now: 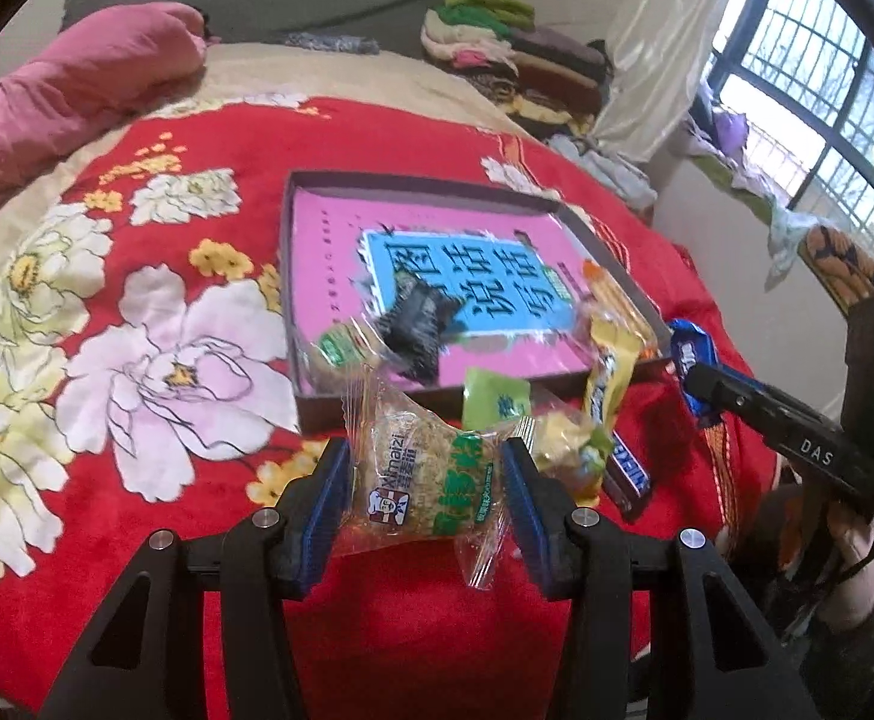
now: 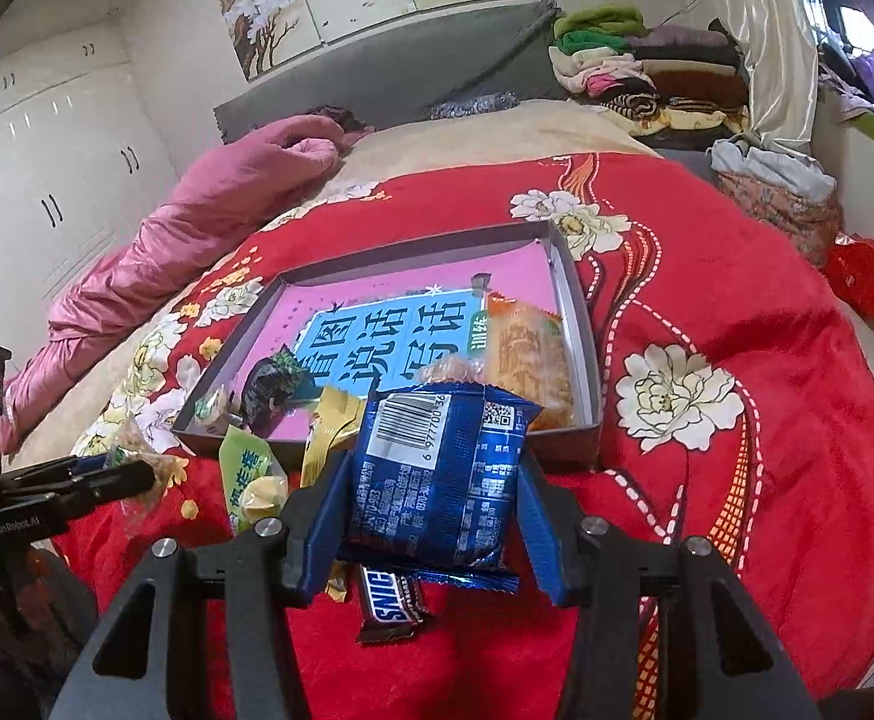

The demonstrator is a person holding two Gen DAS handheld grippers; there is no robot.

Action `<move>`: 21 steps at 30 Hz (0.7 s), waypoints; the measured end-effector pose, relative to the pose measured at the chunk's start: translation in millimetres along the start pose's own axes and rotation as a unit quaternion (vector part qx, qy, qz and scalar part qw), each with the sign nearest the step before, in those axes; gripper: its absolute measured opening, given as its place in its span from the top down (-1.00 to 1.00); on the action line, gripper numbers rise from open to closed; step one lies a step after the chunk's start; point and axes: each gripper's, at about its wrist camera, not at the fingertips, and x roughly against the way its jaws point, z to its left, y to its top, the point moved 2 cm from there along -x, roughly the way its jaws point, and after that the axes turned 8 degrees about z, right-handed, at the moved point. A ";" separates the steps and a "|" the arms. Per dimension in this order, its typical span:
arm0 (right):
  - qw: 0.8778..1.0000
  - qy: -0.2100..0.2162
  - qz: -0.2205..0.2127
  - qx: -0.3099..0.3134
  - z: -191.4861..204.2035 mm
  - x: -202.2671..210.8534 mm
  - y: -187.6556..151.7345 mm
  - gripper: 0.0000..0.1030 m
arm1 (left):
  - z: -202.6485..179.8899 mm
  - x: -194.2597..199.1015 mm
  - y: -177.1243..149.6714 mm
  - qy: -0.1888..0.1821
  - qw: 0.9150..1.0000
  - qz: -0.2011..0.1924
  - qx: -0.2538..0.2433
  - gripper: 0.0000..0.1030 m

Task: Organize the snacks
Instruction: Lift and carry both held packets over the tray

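My left gripper [image 1: 428, 471] is shut on a clear-wrapped cracker pack [image 1: 425, 480] and holds it just before the near edge of the shallow box [image 1: 413, 180]. My right gripper [image 2: 434, 495] is shut on a blue snack packet [image 2: 437, 468], also in front of the box [image 2: 581, 312]. The box has a pink and blue book lining its floor and holds a black packet [image 1: 416, 324], a small green-label packet [image 1: 341, 345] and an orange packet [image 2: 527, 354]. A green packet [image 1: 494, 399], a yellow packet [image 1: 608, 372] and a Snickers bar [image 2: 392, 600] lie on the red blanket before it.
The box rests on a red flowered blanket [image 1: 137, 300] on a bed. A pink quilt [image 2: 197, 228] lies at the far left. Folded clothes [image 2: 635, 66] are stacked at the headboard. A window [image 1: 827, 72] is on the right.
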 end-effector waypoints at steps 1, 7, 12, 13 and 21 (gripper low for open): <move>1.000 -0.001 -0.002 -0.001 -1.0 0.7 0.5 -0.02 | 0.8 1.2 0.1 0.000 1.000 -0.003 0.002 -0.01; 1.000 -0.005 -0.016 -0.005 -6.2 5.2 6.1 -0.02 | 5.4 3.6 10.3 0.008 1.000 -0.024 0.018 -0.01; 1.000 -0.007 -0.024 -0.013 -11.9 6.8 10.1 -0.02 | 9.9 1.1 23.8 0.012 0.999 -0.039 0.030 -0.01; 1.000 -0.007 -0.025 -0.014 -13.2 6.9 11.1 -0.02 | 10.4 0.6 26.5 0.014 0.998 -0.044 0.032 -0.01; 0.999 -0.010 -0.036 -0.025 -21.8 6.8 18.6 -0.02 | 6.5 -11.0 43.2 0.035 0.997 -0.061 0.012 -0.01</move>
